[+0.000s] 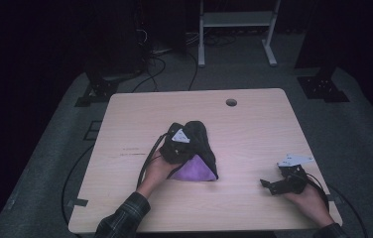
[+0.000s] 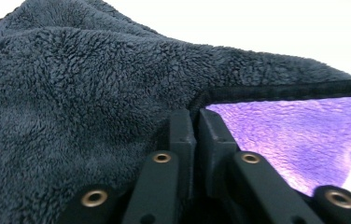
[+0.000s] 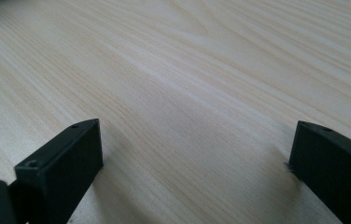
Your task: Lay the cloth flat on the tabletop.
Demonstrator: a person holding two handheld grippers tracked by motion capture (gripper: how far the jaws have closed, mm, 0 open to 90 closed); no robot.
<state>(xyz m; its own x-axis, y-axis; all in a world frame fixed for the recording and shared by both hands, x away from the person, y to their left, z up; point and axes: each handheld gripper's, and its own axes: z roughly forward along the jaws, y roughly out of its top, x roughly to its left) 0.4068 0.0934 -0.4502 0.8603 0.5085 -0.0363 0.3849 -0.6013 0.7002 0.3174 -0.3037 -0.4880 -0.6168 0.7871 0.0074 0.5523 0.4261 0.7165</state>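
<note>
A fluffy cloth, dark grey on one side and purple on the other, sits bunched in a peak at the middle of the light wooden table. My left gripper is at the cloth's left side. In the left gripper view its jaws are pressed together on the cloth's black hem, with the grey pile on the left and the purple face on the right. My right gripper rests low at the table's front right, open, with bare wood between its jaws.
A round cable hole sits near the table's far edge. Beyond the table a white metal frame stands on grey carpet, and cables trail over the floor. The right hand lies close to the table's front right corner.
</note>
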